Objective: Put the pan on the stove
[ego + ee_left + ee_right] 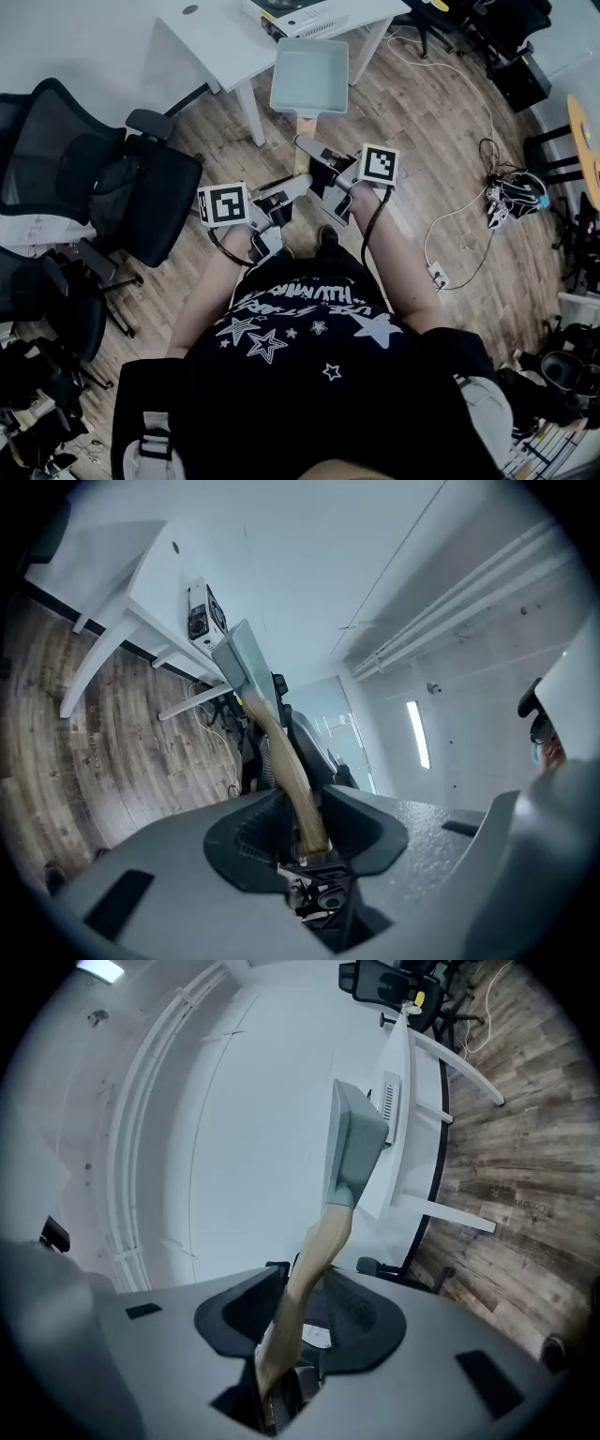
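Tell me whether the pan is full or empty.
Empty: the head view looks straight into the pan and shows only its bare pale bottom.

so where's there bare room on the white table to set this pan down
The white table is bare left of the held pan and the appliance, around its small dark hole. Bare floor lies between the table leg and the cable tangle. Crowded: office chairs on the left, gear along the right edge.
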The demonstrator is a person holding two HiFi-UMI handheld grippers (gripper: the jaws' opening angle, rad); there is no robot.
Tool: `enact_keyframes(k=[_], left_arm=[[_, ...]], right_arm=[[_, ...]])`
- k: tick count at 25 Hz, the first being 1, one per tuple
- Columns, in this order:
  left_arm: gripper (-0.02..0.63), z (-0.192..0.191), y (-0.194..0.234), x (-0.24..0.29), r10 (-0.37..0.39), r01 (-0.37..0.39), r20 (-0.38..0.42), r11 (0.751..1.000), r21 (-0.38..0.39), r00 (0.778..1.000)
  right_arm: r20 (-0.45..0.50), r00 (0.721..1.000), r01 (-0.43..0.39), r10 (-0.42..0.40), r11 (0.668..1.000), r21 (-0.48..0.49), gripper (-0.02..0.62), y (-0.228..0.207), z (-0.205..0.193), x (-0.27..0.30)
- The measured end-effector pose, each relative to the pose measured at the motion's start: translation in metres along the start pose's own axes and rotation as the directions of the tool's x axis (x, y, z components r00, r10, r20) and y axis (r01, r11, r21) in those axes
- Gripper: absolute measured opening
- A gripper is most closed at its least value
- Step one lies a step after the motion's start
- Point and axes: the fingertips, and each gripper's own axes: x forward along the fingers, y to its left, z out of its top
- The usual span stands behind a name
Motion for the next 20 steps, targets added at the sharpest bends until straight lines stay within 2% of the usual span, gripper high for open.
enact_keyframes(k=[9,13,17,20], left_arm=[[0.121,0.0001,0.0042,0.0002,-0.001,0.001,0.000,1.000,-0.016,1.000],[0.121,-0.0016,0.0026,0.0004,-0.011,0.012,0.008,0.998,-0.054,1.000],[0.123,0.0005,0.0037,0.0000,-0.004,0.004,0.002,1.000,-0.019,1.000],[0.123,0.0004,0.0039,0.0004,-0.005,0.005,0.004,1.000,-0.021,1.000]], right_arm=[[-0.015,1.000,0.019,-0.019,1.000,-0.010,0.146,-0.0048,-0.0016,0.0025],[-0.013,1.000,0.014,-0.014,1.000,-0.006,0.146,-0.0048,-0.0022,0.0022],[-0.013,1.000,0.013,-0.013,1.000,-0.002,0.146,-0.0043,-0.0015,0.0022],[-0.019,1.000,0.006,-0.006,1.000,-0.008,0.147,-0.0029,-0.0013,0.0030]])
